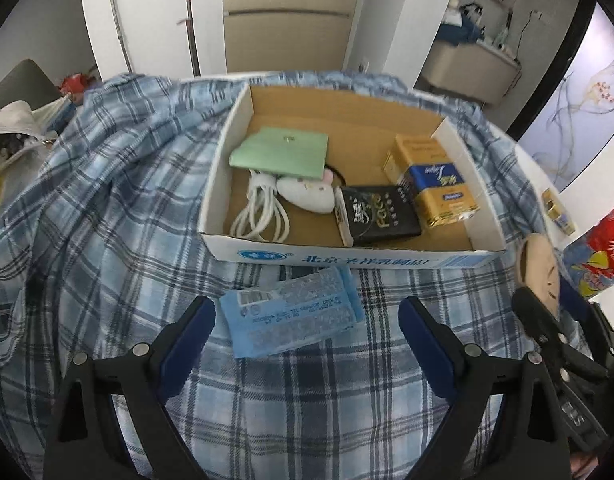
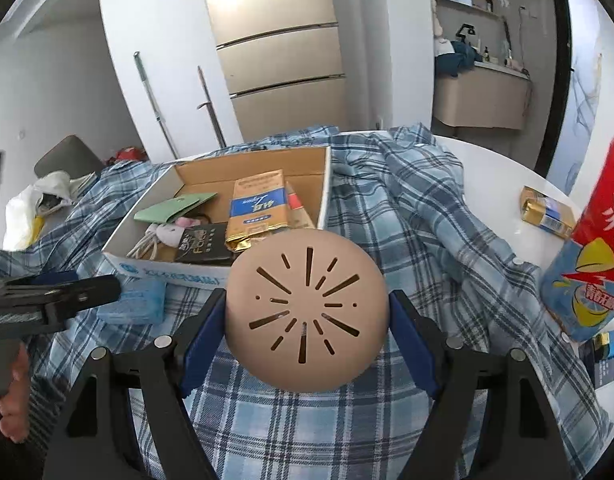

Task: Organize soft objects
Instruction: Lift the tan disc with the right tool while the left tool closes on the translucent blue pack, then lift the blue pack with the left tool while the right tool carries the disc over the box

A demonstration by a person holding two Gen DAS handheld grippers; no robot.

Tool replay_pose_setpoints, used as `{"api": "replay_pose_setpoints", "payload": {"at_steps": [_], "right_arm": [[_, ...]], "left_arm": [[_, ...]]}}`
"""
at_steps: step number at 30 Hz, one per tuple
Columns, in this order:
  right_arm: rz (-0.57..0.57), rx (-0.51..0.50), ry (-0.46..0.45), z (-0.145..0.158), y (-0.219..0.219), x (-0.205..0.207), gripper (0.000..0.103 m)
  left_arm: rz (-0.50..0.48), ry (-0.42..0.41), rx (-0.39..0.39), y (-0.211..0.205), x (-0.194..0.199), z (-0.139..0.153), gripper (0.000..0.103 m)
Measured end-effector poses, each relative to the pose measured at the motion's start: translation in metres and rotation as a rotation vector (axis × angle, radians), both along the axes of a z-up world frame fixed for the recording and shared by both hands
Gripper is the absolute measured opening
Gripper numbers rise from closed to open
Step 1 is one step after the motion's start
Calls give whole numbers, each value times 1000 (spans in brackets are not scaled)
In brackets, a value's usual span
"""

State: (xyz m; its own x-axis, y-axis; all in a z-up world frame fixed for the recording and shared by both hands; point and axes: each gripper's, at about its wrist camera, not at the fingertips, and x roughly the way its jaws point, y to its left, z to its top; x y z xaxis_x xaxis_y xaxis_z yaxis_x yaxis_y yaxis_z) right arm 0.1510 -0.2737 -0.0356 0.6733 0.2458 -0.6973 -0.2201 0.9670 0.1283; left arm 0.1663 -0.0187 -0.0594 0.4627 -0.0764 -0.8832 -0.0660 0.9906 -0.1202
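Right gripper (image 2: 307,316): closed on a tan round bun-shaped squishy (image 2: 306,309), blue pads pressing its left and right sides; the squishy is held above the plaid cloth, just in front of the box's near wall.
Left gripper (image 1: 307,320): jaws wide apart, nothing between them; hovers over the cloth with the blue tissue pack just ahead of its left finger.
Blue tissue pack (image 1: 291,310): lies flat on the cloth, touching or nearly touching the box's front wall.
Cardboard box (image 1: 347,258): open-topped, white outside with blue print, resting on the cloth.
Box contents: green wallet (image 1: 281,152) at the back left; white cable (image 1: 261,214) at the front left; small white plush (image 1: 307,196) beside the cable, partly under the wallet edge; black pack (image 1: 377,214) at the front centre; gold and blue pack (image 1: 433,178) at the right.
Plaid cloth (image 1: 107,220): blue and white, rumpled, covering most of the table.
Outside the box: red and blue snack bag (image 2: 591,256) on the right; second gold pack (image 2: 547,212) on the bare white table (image 2: 491,176) behind it.
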Motion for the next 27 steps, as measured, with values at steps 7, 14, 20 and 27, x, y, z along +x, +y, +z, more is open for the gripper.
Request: {"api": "replay_pose_setpoints", "payload": {"at_steps": [7,14,20,27], "right_arm": [[-11,19,22,-3,-4,3,78],[-3,18,30,-4,-4,4,78],[0,14,33,-5,-3,4,78],[2,16,35,-5,-3,4,78]], "left_arm": [[-5,49,57,-14,17,-20,95],[6,49,104,-19,23,-27,95],[-9,33,155,-21,20,-29,84],[-6,-3,142,-15,9,-12,74]]}}
